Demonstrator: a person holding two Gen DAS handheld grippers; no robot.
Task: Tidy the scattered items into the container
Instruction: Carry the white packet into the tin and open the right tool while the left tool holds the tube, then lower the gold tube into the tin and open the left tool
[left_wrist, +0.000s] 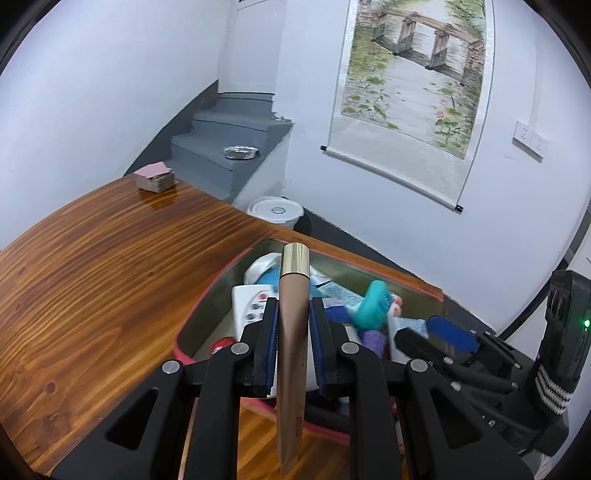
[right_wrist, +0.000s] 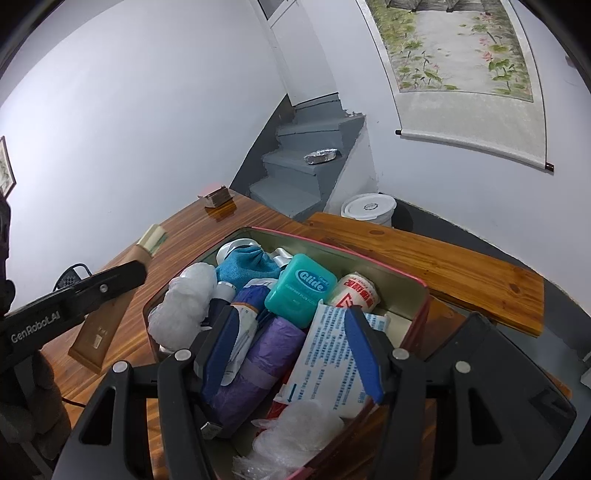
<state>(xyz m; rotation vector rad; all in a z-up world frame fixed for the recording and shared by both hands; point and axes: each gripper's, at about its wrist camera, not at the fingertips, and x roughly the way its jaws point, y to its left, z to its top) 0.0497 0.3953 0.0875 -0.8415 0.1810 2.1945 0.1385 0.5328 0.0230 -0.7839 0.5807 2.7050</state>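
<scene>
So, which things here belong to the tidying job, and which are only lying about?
Job:
tube, held in the left gripper
tin, with floss, blue cloth, purple roll and leaflet inside
right gripper, jaws open over the tin

Lying about:
card stack
white bucket
foil dish
scroll painting
loose plank

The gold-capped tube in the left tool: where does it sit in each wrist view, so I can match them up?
Left wrist: the tube runs up the picture's middle, clamped in the left tool, gold cap over the tin.
Right wrist: the same tube lies at the left edge, beside the tin.
Shared landmark: the teal floss box, blurred in the left view.
</scene>
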